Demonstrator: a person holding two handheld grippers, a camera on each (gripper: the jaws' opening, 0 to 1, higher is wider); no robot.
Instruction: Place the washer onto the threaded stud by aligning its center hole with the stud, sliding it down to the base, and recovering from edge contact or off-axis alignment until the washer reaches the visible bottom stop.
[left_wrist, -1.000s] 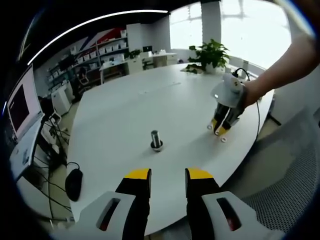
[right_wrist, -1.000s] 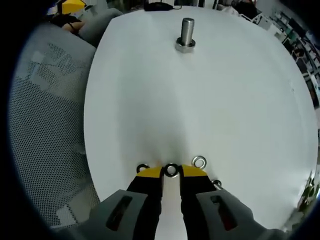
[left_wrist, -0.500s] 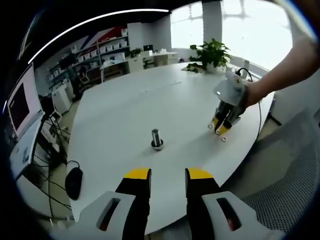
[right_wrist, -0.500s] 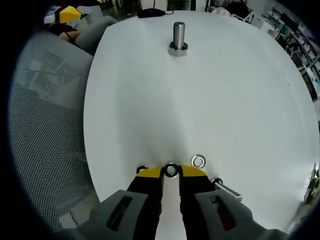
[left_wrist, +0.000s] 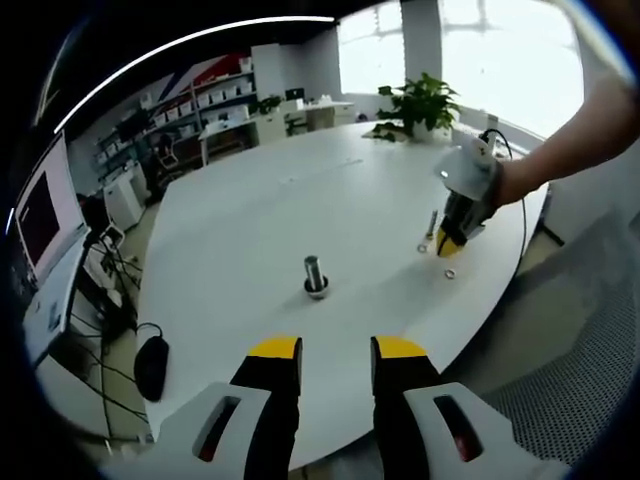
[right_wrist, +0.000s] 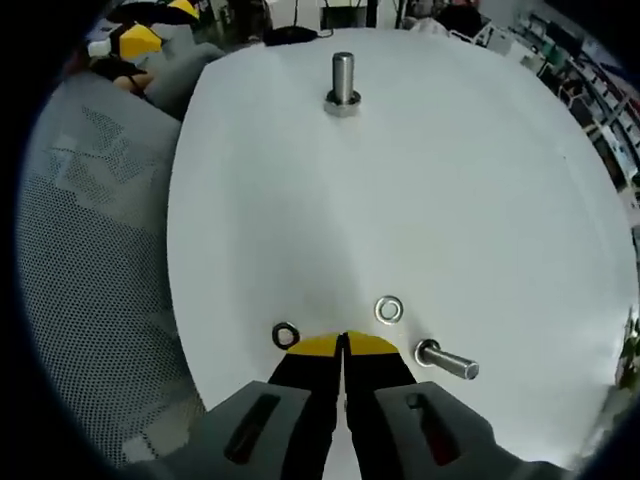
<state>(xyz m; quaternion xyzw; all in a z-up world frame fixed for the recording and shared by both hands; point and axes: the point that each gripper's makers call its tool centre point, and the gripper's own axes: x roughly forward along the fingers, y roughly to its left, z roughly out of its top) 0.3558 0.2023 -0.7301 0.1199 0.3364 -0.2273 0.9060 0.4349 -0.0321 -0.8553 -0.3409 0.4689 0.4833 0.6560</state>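
Note:
The threaded stud (left_wrist: 315, 277) (right_wrist: 343, 80) stands upright on its hex base in the middle of the white table (left_wrist: 250, 220) (right_wrist: 450, 200). My right gripper (right_wrist: 343, 341) (left_wrist: 447, 246) is near the table's edge, jaws pressed together. The washer that lay between its tips is hidden from sight. Two loose washers lie beside it, one on the left (right_wrist: 285, 335) and one on the right (right_wrist: 388, 309). My left gripper (left_wrist: 335, 350) hangs open and empty over the near table edge, short of the stud.
A loose bolt (right_wrist: 447, 362) (left_wrist: 431, 224) lies on the table right of the washers. A grey mesh chair (right_wrist: 90, 260) borders the table. A potted plant (left_wrist: 420, 105) stands at the far edge. A black mouse (left_wrist: 151, 367) and a monitor (left_wrist: 40, 215) sit to the left.
My right gripper's jaws have closed together where the middle washer lay, and the gripper has drawn back and risen, bringing the bolt into view. The left gripper has stayed put.

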